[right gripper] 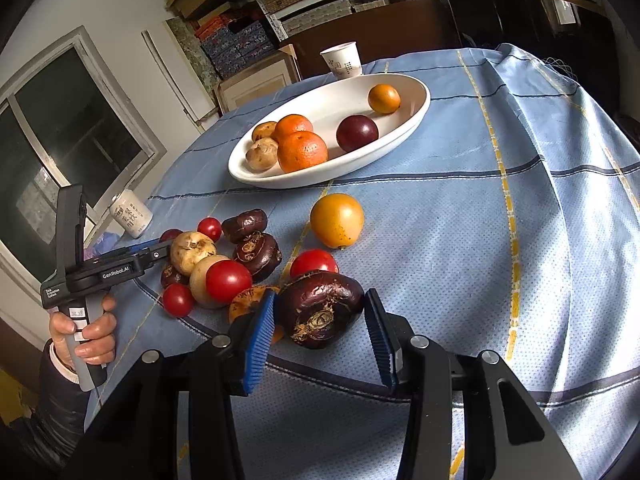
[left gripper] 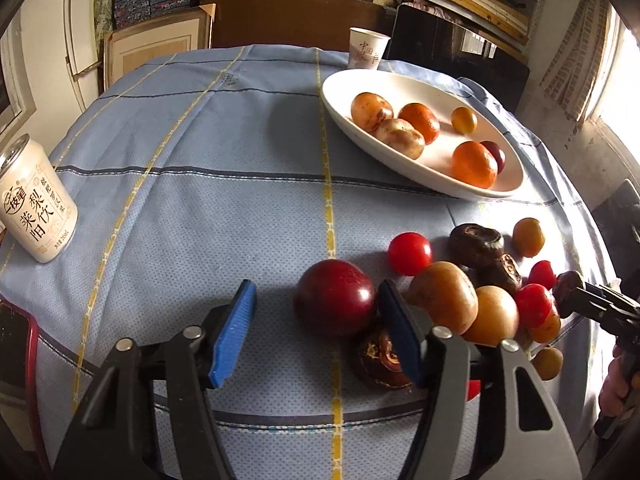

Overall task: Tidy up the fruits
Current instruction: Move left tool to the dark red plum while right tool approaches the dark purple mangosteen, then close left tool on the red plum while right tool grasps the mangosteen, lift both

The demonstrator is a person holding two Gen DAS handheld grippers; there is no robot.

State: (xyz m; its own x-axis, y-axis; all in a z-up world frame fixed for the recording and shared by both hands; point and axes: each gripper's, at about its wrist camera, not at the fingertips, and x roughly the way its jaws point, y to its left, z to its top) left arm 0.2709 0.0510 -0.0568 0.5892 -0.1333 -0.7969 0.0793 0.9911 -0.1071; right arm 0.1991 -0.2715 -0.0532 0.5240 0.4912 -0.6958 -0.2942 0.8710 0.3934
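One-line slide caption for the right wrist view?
Open right gripper straddles a dark purple-brown water chestnut before the white oval dish.

2 close wrist views, shared plate

Bench under a pale blue cloth with yellow and dark stripes

On the cloth rest a white oval ceramic dish holding fruit, a white paper cup behind it, a cream drink can at the left edge, and a loose cluster of red tomatoes, dark water chestnuts and one dark red plum.
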